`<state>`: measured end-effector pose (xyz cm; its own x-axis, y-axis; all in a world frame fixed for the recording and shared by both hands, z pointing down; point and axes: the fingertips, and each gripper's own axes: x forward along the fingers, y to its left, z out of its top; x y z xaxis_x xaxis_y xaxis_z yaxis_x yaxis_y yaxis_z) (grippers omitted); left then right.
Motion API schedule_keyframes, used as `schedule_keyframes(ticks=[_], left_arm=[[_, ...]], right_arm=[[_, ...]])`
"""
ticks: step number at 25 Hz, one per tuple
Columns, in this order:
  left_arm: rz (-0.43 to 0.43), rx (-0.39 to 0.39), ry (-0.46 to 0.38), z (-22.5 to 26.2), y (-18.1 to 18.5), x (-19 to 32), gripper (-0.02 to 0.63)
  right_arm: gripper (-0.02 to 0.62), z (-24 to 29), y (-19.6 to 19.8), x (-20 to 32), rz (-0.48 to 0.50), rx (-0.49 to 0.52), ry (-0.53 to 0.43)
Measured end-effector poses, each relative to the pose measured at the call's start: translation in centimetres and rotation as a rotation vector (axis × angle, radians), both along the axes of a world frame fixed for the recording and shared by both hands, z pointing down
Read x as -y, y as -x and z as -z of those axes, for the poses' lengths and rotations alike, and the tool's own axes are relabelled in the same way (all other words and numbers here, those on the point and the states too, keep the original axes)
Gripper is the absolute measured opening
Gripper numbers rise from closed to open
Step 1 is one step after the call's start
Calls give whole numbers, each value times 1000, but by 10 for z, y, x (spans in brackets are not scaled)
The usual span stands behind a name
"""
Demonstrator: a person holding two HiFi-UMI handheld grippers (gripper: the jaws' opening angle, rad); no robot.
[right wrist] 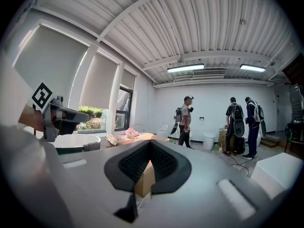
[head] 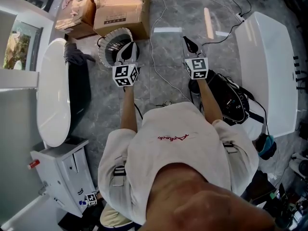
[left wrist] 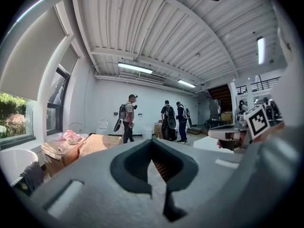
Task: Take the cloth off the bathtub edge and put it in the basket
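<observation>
Grey cloth (head: pixel 76 56) sits bunched on the bathtub (head: pixel 50 95) rim, far left. Basket (head: pixel 105 56) is on the floor just right of it, not touching it. Left claw (head: pixel 127 51) overlaps basket's right edge in head view, pressed together, nothing in it. Right claw (head: pixel 189 43) is further right above the floor, pressed together, empty.

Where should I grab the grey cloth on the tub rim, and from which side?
Pinch the bunched fold of the cloth where it humps over the bathtub rim, coming from the floor side near the basket. A loose tail points that way, and the left gripper, shut now, is nearest.
</observation>
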<state>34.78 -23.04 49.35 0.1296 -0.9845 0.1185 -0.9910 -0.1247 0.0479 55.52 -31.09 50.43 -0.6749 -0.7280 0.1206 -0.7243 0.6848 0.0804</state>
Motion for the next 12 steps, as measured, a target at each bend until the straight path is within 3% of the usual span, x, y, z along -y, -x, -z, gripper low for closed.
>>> schedule_keyframes(ticks=[12], left_arm=[[-1, -23, 9, -10, 39, -7, 2]], right_arm=[[6, -6, 42, -11, 8, -20, 9]])
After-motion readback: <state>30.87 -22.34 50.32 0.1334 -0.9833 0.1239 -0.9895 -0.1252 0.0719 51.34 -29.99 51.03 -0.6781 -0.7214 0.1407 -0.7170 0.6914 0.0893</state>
